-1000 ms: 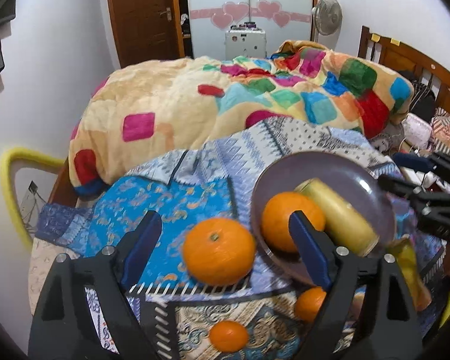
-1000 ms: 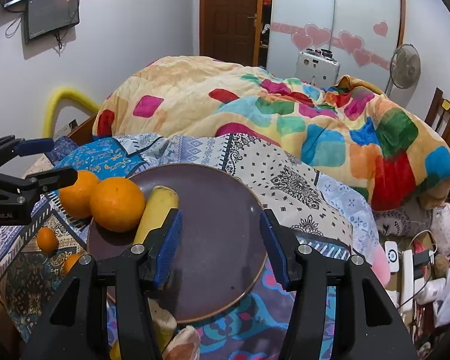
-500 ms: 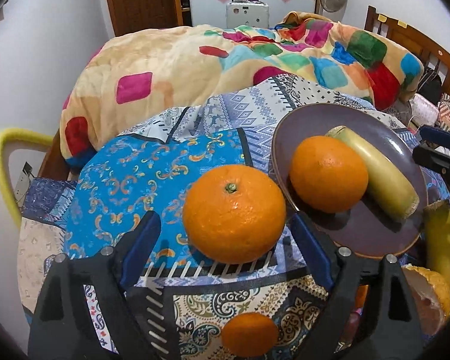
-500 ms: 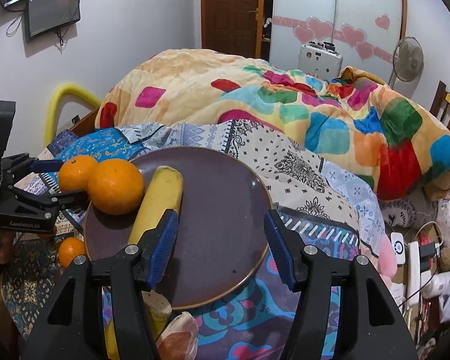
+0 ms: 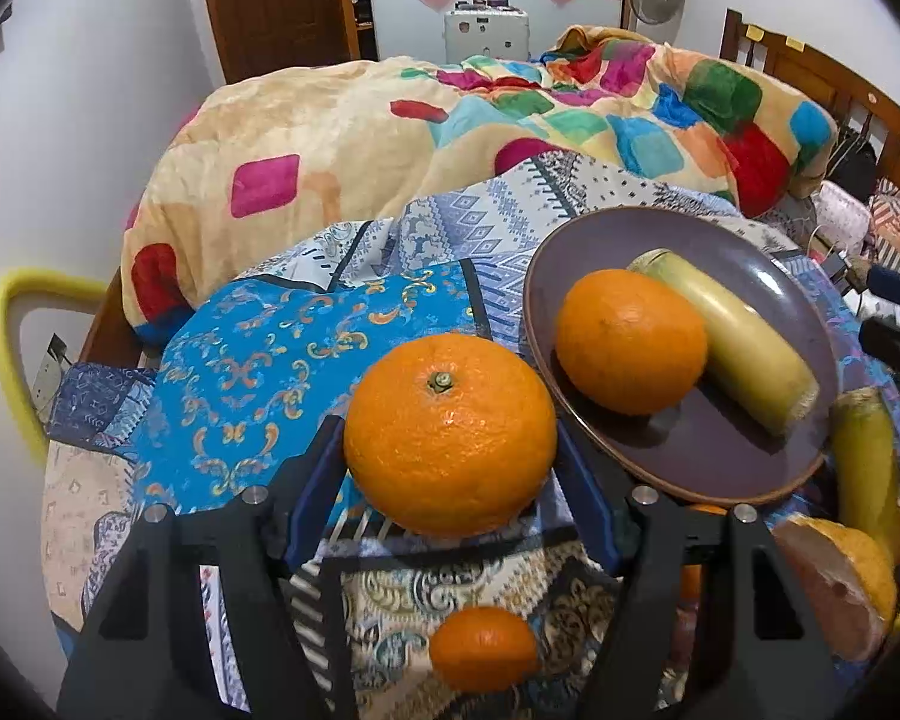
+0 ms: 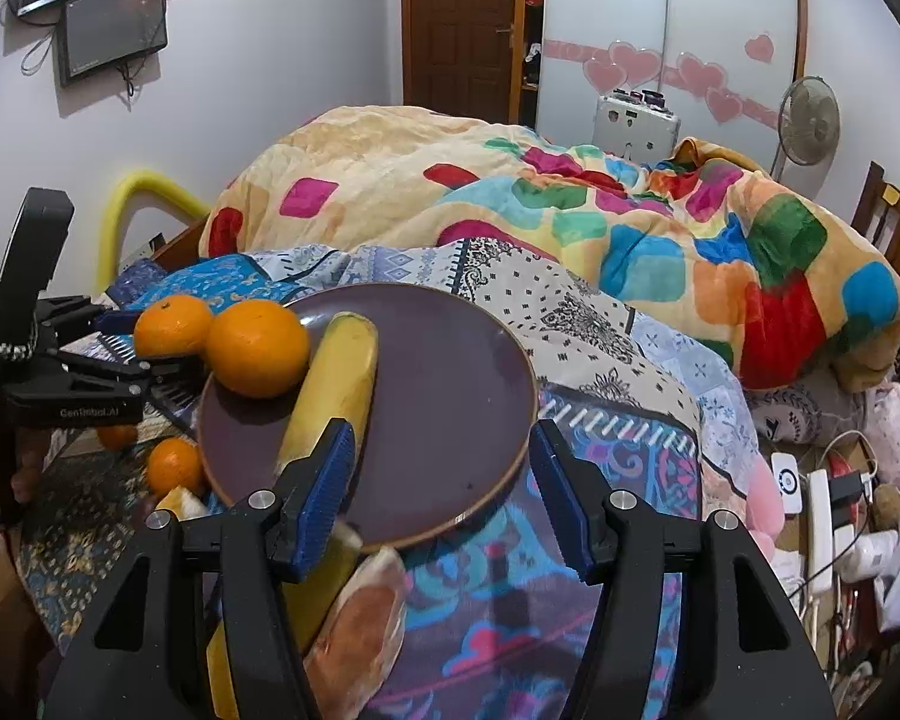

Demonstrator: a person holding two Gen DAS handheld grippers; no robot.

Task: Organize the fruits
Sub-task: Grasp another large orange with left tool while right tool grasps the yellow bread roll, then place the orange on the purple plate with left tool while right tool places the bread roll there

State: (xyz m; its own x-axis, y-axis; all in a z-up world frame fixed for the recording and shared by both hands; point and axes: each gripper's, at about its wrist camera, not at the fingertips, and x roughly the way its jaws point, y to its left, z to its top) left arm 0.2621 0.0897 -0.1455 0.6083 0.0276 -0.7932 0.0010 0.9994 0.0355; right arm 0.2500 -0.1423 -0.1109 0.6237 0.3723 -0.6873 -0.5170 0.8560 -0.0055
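1. The left claw [image 5: 450, 468] has its blue pads pressed on both sides of a big orange [image 5: 450, 435], gripping it stem up, just left of the plate [image 5: 744, 276].
2. In the right wrist view, the same claw [image 6: 150, 354] comes in from the left edge, with the orange [image 6: 173, 325] beside the plate rim [image 6: 510, 354].
3. The right claw [image 6: 444, 492] stands open with nothing between its pads, over the near edge of the plate.
4. On the purple plate lie a second orange [image 5: 630, 341] and a peeled banana piece [image 5: 732, 342], touching each other; that orange [image 6: 258, 348] sits at the plate's left side, the banana [image 6: 336, 384] running toward the right claw's left pad.
5. Off the plate, on the patterned bed cloth [image 5: 258, 372], a small orange [image 5: 485, 648] lies below the left claw.
6. Another banana [image 5: 864, 468] and a cut citrus half [image 5: 834, 588] lie by the plate's near edge; a further small orange [image 6: 174, 467] rests left of the plate.
7. Beyond the cloth, a patchwork blanket [image 6: 570, 204] is heaped on the bed.
8. Farther back are a brown door [image 6: 462, 24], a wardrobe with pink hearts [image 6: 666, 30] and a fan [image 6: 809, 120].
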